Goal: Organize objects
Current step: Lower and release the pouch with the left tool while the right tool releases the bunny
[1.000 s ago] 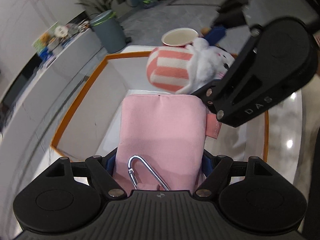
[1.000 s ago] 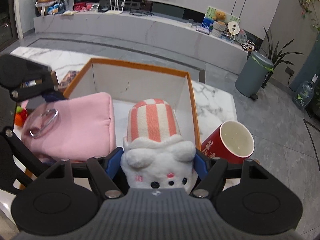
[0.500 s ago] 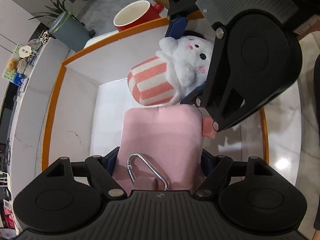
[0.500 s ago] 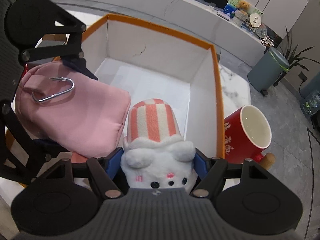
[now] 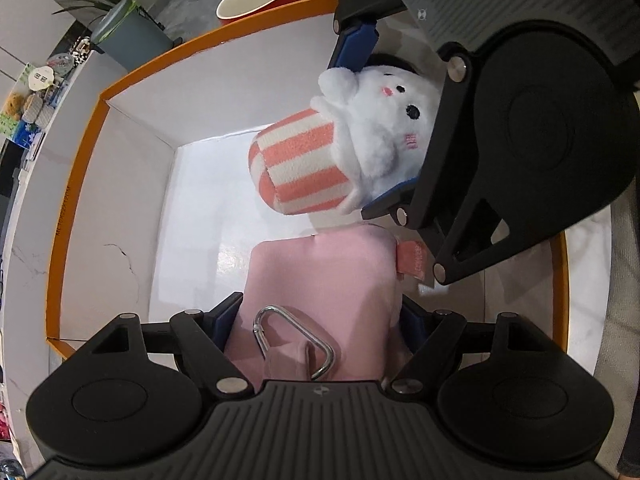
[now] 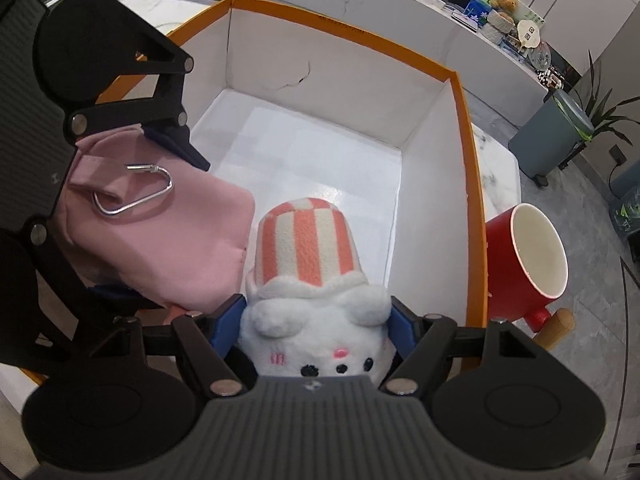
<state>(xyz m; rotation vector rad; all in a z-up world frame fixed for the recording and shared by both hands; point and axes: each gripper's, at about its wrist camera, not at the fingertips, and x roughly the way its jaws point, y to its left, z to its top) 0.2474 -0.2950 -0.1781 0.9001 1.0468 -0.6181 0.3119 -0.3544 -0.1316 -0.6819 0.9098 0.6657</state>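
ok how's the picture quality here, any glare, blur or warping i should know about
Left wrist view: sharp, but the fisheye bows the orange-rimmed box into a curve; window glare whitens its floor beside the pink pouch. Right wrist view: also sharp, same edge warping, a soft sheen on the box floor, and the plush toy casts little shadow; the red mug looks stretched.

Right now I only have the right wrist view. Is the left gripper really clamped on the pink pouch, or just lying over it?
Observer: Clamped. In the left wrist view the left gripper has a blue pad on each side of the pink pouch, at its carabiner end.
Operator: Is the pouch over the box?
Observer: Yes, it hangs above the box interior, and white floor shows past its far end.
Operator: Anything on the pouch that my view cuts off?
Observer: A small salmon tag sticks out of its side seam, near the plush toy.
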